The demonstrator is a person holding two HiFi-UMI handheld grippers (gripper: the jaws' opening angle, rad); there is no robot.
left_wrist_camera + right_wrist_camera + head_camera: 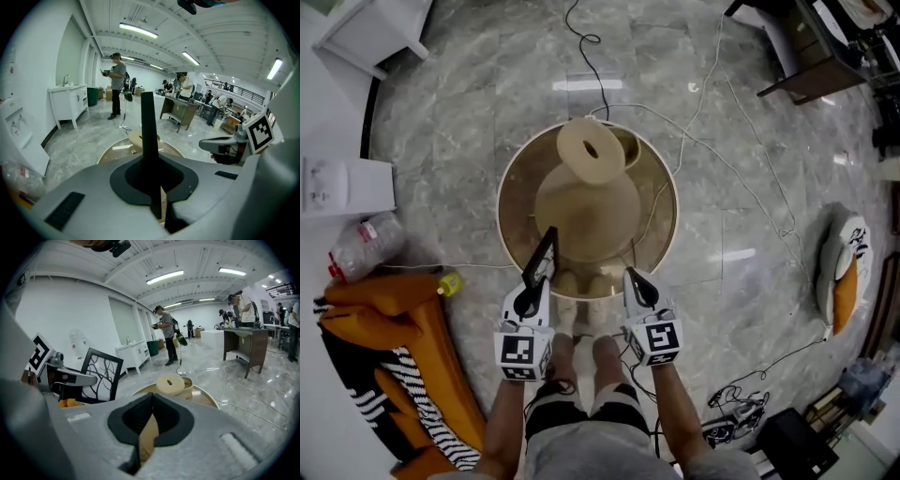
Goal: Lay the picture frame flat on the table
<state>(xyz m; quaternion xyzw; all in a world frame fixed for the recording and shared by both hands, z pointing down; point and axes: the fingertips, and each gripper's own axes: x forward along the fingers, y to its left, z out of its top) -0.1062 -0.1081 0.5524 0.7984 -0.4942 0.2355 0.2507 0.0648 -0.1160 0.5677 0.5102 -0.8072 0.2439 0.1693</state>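
My left gripper [536, 279] is shut on a black picture frame [543, 255], held upright over the near edge of the round table [514, 208]. The left gripper view shows the frame [148, 131] edge-on as a thin black bar rising from the shut jaws. In the right gripper view the frame [101, 376] faces me at the left, with a black branch pattern on white. My right gripper [634, 277] hovers beside it over the table's near edge, shut with nothing in it. A beige mound [586, 211] and a beige ring [591, 150] occupy the table's middle.
Orange and striped cloth [384, 319] and a plastic bottle [366, 244] lie on the floor at the left. Cables cross the marble floor. A cushion [844, 267] lies at the right. The person's legs stand just below the table. Other people stand far off by desks.
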